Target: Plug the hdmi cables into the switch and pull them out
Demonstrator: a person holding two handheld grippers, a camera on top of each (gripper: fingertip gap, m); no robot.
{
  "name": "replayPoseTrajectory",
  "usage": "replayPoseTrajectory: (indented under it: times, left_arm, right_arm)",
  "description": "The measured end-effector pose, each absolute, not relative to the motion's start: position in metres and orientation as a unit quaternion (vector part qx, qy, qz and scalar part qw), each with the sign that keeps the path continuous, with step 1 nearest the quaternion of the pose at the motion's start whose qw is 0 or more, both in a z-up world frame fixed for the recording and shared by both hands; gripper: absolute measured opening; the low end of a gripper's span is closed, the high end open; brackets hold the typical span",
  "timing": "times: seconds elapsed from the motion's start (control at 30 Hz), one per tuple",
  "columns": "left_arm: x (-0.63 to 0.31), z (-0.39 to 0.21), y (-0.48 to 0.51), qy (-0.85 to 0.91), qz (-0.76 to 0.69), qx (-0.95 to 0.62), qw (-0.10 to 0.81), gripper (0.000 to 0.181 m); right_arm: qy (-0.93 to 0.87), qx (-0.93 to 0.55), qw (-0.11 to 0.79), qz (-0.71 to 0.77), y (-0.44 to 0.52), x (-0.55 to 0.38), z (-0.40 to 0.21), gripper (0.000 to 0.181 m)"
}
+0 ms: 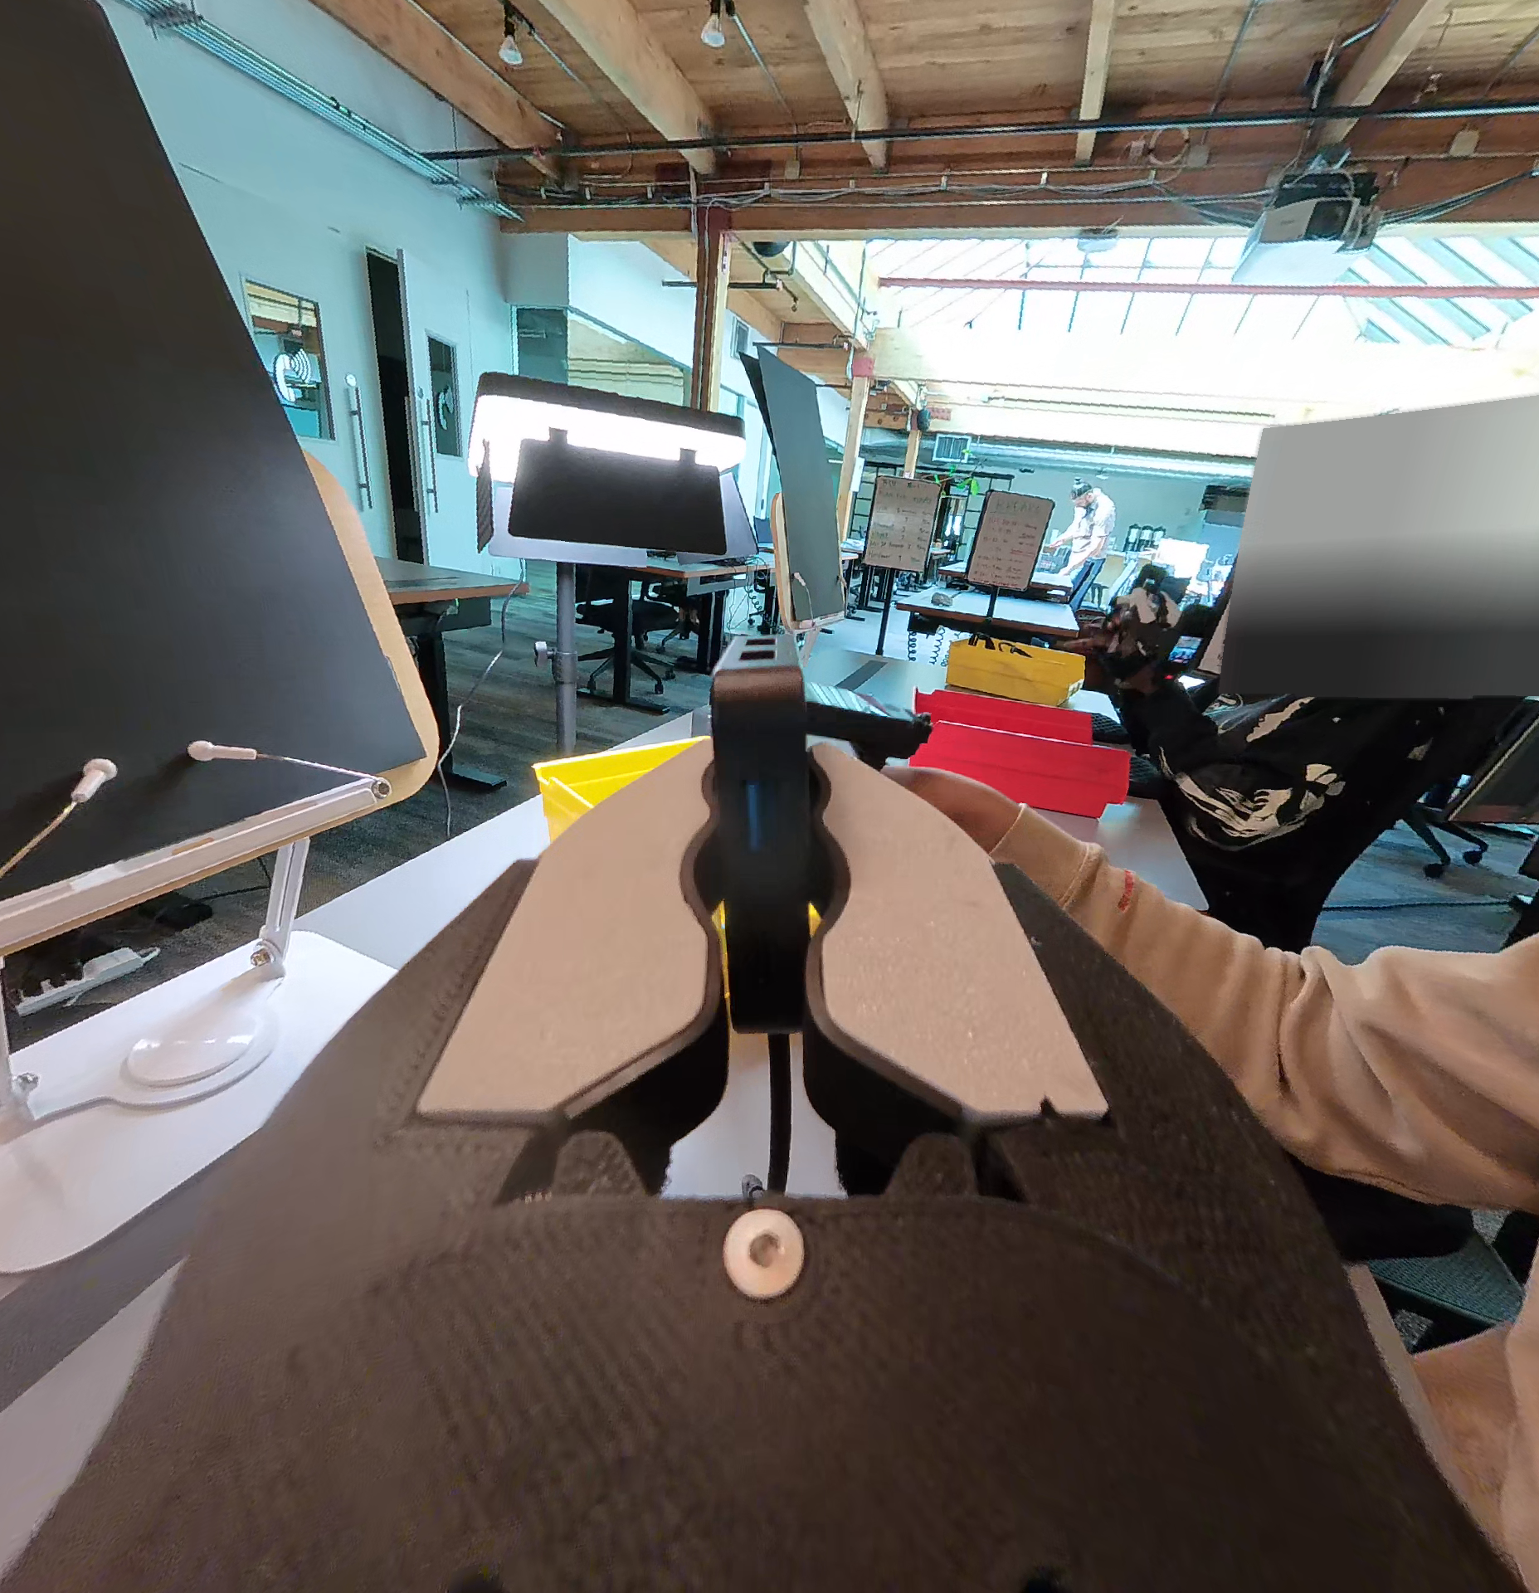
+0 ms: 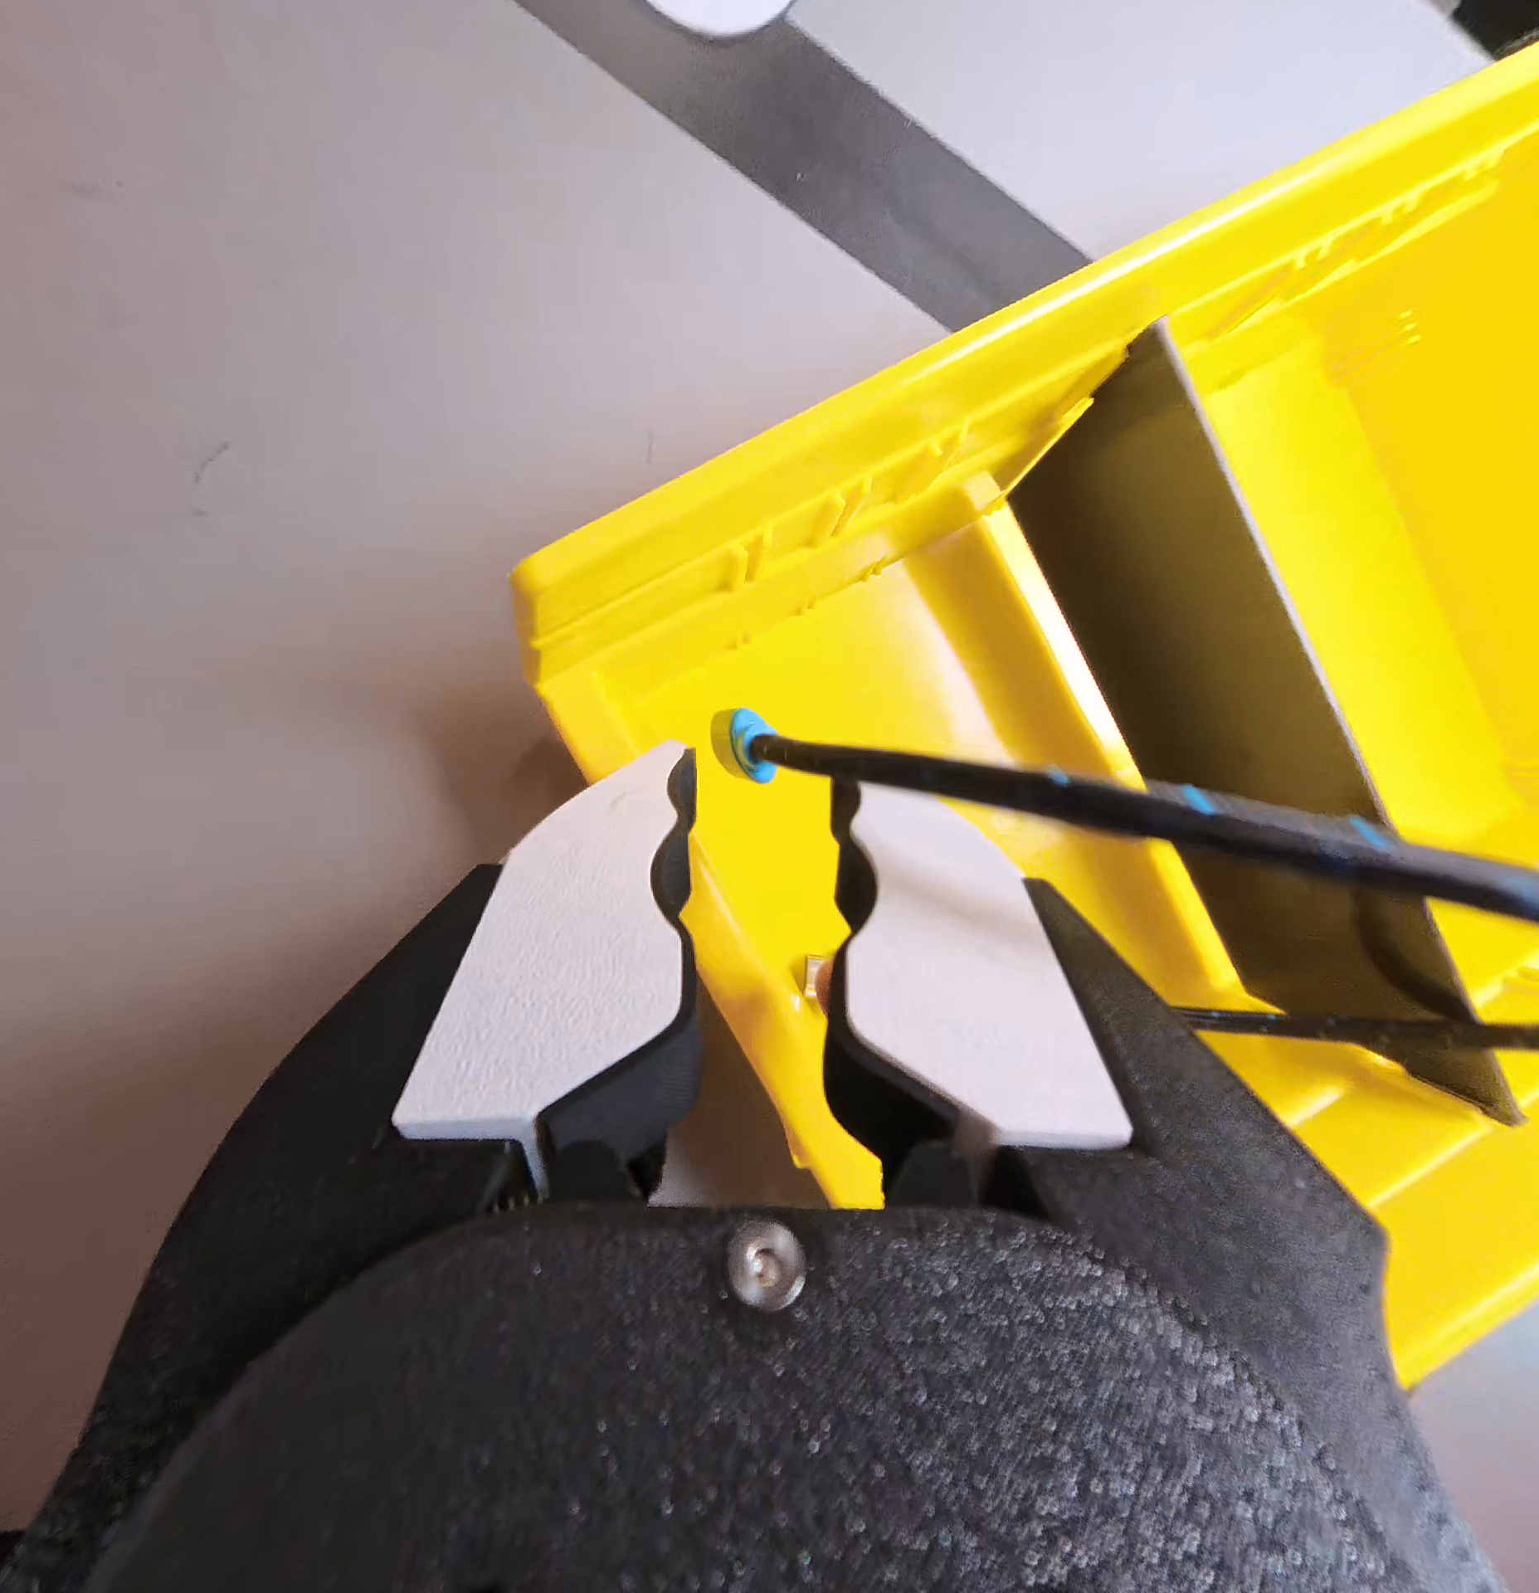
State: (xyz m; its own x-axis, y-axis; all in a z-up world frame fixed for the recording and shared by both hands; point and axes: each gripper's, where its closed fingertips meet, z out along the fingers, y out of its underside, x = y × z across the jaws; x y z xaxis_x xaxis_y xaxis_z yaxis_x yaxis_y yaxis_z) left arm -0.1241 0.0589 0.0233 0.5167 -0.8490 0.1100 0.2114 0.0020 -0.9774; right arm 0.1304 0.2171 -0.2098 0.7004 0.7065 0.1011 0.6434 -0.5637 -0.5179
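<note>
Switch [image 1: 759, 827] clamped upright in left gripper [image 1: 761, 776] above yellow bin [image 2: 921, 621]; right gripper [image 2: 761, 784] parted, empty, straddling that bin's wall beside black cable [image 2: 1093, 797].

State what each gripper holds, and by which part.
Left gripper clamps the black HDMI switch by its flat sides, near its cabled end. Right gripper holds nothing; its fingers stand open over the yellow bin.
</note>
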Motion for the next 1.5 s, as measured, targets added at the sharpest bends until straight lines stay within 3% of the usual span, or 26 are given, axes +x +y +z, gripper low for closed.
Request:
replayPoseTrajectory:
  times: [0.23,0.4,0.77,0.83,0.9,1.0,1.07,1.17,1.4,1.5]
  left_arm:
    - [-0.118,0.015,0.062,0.282,-0.399,-0.588,0.645,0.014]
    - [-0.107,0.004,0.063,0.306,-0.401,-0.597,0.623,0.014]
    - [-0.05,-0.053,0.032,0.499,-0.32,-0.605,0.531,0.014]
    - [-0.041,-0.063,0.026,0.527,-0.303,-0.601,0.519,0.014]
    - [-0.035,-0.07,0.024,0.541,-0.293,-0.603,0.509,0.014]
    - [-0.033,-0.069,0.025,0.536,-0.301,-0.6,0.512,0.018]
    - [-0.038,-0.06,0.029,0.516,-0.308,-0.596,0.532,0.031]
    - [-0.06,-0.042,0.044,0.457,-0.31,-0.606,0.572,0.044]
    - [-0.104,-0.016,0.065,0.356,-0.332,-0.608,0.627,0.04]
    - [-0.107,-0.021,0.069,0.354,-0.323,-0.616,0.625,0.039]
  right_arm:
    - [-0.357,-0.847,0.388,0.071,0.22,0.125,-0.15,0.029]
    - [-0.419,-0.725,0.5,0.22,0.177,0.056,-0.076,0.028]
    - [-0.602,-0.521,0.448,0.407,0.035,-0.043,-0.038,0.038]
    - [-0.622,-0.511,0.436,0.403,0.026,-0.047,-0.045,0.038]
    - [-0.641,-0.495,0.43,0.4,0.02,-0.049,-0.05,0.015]
    - [-0.655,-0.491,0.426,0.385,0.019,-0.045,-0.053,0.014]
    - [-0.652,-0.488,0.445,0.372,0.023,-0.038,-0.046,0.014]
    - [-0.609,-0.497,0.511,0.348,0.045,-0.015,-0.022,0.014]
    - [-0.362,-0.51,0.769,0.133,0.144,0.083,0.047,0.013]
    - [-0.311,-0.527,0.79,0.032,0.185,0.115,0.037,0.014]
